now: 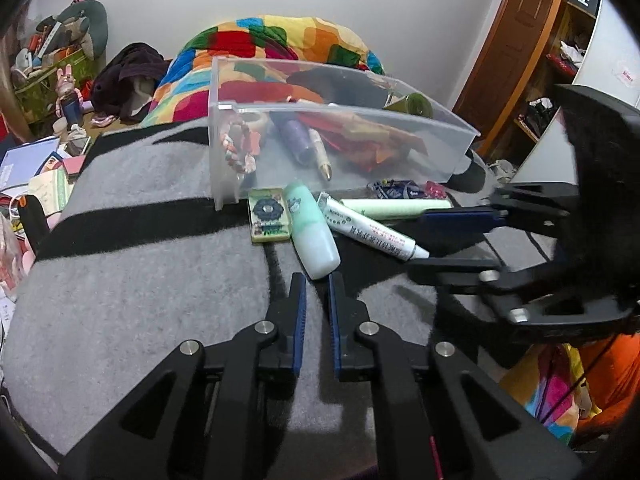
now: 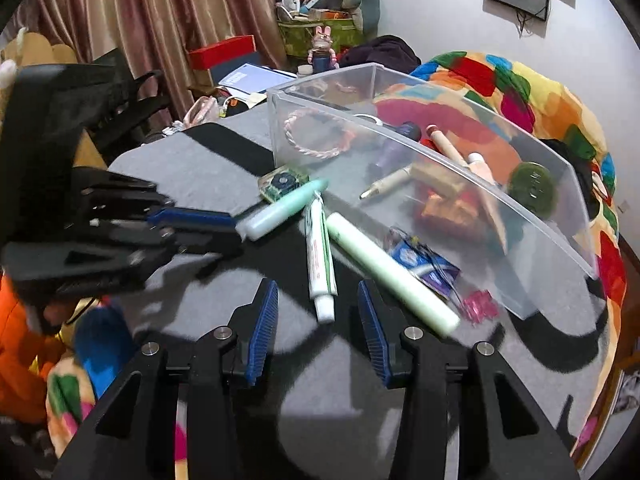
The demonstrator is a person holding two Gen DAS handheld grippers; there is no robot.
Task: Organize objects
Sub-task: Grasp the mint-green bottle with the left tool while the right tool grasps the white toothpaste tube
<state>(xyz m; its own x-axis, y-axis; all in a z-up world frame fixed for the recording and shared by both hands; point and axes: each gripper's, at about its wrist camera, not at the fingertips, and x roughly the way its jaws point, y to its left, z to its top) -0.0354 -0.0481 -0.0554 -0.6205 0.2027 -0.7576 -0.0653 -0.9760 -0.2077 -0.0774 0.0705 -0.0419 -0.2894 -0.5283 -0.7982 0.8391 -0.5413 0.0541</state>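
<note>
A clear plastic bin point(image 1: 400, 120) point(image 2: 460, 148) stands on a grey and black blanket and holds pens, a bracelet and red items. In front of it lie a mint green bottle point(image 1: 312, 232) point(image 2: 280, 210), a white ointment tube point(image 1: 372, 232) point(image 2: 320, 256), a pale green tube point(image 1: 396, 203) point(image 2: 388, 272), a small green box point(image 1: 268, 216) point(image 2: 282, 182) and a blue packet point(image 2: 424, 264). My left gripper point(image 1: 317, 280) is nearly shut and empty, just short of the bottle's end. My right gripper point(image 2: 318, 292) is open with the ointment tube's cap between its fingers.
A multicoloured quilt point(image 1: 260, 44) point(image 2: 520, 88) is piled behind the bin. A cluttered desk with books and toys point(image 1: 52, 120) stands at the left. A wooden door and shelves point(image 1: 540, 40) stand at the right. Pink clips point(image 2: 480, 306) lie by the bin's corner.
</note>
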